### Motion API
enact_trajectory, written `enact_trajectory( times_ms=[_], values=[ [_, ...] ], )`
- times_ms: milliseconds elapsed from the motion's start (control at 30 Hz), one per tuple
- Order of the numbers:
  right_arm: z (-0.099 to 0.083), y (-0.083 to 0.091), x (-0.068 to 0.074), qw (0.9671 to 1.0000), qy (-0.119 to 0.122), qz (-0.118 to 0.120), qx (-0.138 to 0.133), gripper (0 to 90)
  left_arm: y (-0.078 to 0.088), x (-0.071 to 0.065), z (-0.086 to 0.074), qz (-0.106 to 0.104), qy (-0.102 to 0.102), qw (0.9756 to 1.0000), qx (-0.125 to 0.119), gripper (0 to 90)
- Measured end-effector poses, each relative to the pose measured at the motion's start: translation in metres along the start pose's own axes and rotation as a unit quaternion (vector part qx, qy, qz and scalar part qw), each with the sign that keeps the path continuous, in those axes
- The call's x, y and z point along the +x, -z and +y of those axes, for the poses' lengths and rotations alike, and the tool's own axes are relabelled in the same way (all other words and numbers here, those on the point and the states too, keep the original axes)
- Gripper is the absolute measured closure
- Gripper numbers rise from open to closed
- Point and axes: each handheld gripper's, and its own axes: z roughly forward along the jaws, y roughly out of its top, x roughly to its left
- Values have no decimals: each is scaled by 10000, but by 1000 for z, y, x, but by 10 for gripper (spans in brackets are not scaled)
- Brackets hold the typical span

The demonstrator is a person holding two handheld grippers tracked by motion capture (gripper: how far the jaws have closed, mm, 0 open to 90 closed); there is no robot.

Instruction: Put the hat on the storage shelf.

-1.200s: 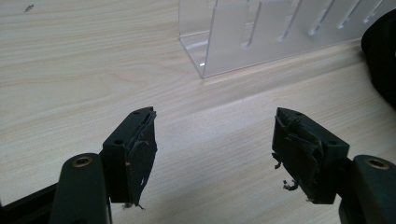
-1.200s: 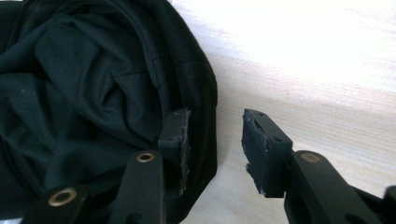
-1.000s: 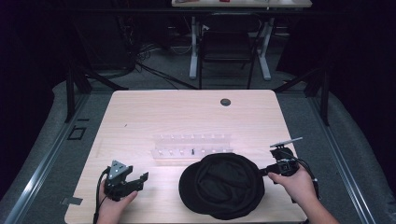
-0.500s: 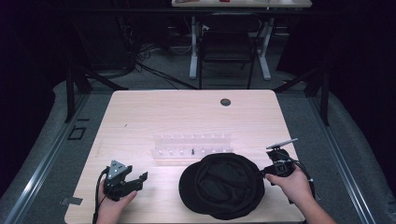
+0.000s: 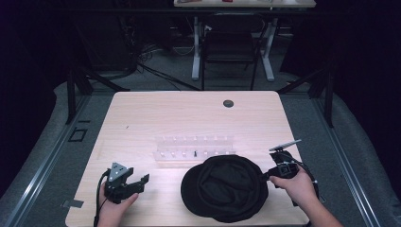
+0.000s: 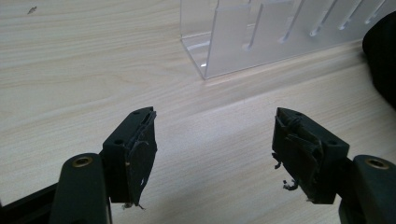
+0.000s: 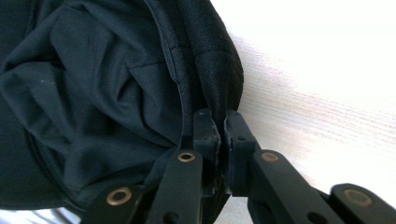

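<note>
High view: right gripper [image 5: 265, 176] level, jaws just closed, apparently pinching hat [image 5: 226, 187] edge.

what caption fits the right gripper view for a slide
Right gripper pinching the rim of a black fabric hat on a pale wooden table.

Far half of table [image 5: 189, 113] bare wood, wide passage there, only small dark hole [image 5: 228, 103] near far edge. Clear plastic rack [image 5: 195, 150] stands mid-table, blocks straight path forward (low, see-through, easy to clip). Black hat [image 5: 226, 187] fills near centre, touching rack's front. Open strip of wood between left gripper [image 5: 140, 182] and hat. Right gripper [image 5: 265, 176] pinched on hat's rim, jaws just closing.
</note>
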Motion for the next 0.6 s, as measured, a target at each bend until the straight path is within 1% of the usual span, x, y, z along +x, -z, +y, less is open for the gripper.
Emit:
enact_trajectory(
  times_ms=[67,100,167,200,233,267,300,333,367,400,433,467,500,533,600],
  values=[
    [1,3,0,9999,64,32,104,865,0,0,0,0,-1,10000,-3,302],
    [0,4,1,10000,-3,33,12,867,0,0,0,0,-2,10000,-2,303],
    [0,8,0,9998,104,107,102,871,0,0,0,0,0,10000,-6,303],
    [-1,8,2,9999,-4,158,-43,873,0,0,0,2,1,10000,-7,303],
    [-1,11,1,9998,80,192,7,873,0,0,0,9,1,10000,10,303],
    [-1,13,2,9997,53,241,7,875,0,0,0,9,4,10000,9,303],
    [-2,14,3,9994,-32,317,-123,875,0,0,0,6,6,10000,-6,303],
    [-1,17,2,9993,88,355,-62,876,0,0,0,9,5,10000,-7,302],
    [-2,18,3,9991,51,410,-103,876,0,0,0,9,3,10000,-8,303],
    [-2,21,3,9989,42,461,-69,876,0,0,0,8,-2,10000,-8,302],
    [-2,22,4,9988,56,474,-136,876,0,0,0,9,-6,10000,-7,302],
    [-2,24,5,9984,26,535,-187,877,0,-1,0,10,-7,10000,-7,303],
    [-2,26,5,9983,92,559,-140,877,0,-1,0,11,-4,10000,-8,303],
    [-3,28,7,9980,61,600,-196,877,0,0,0,9,-4,10000,-7,303],
    [-3,31,9,9974,90,673,-220,877,0,0,0,11,1,10000,-8,303]
  ],
)
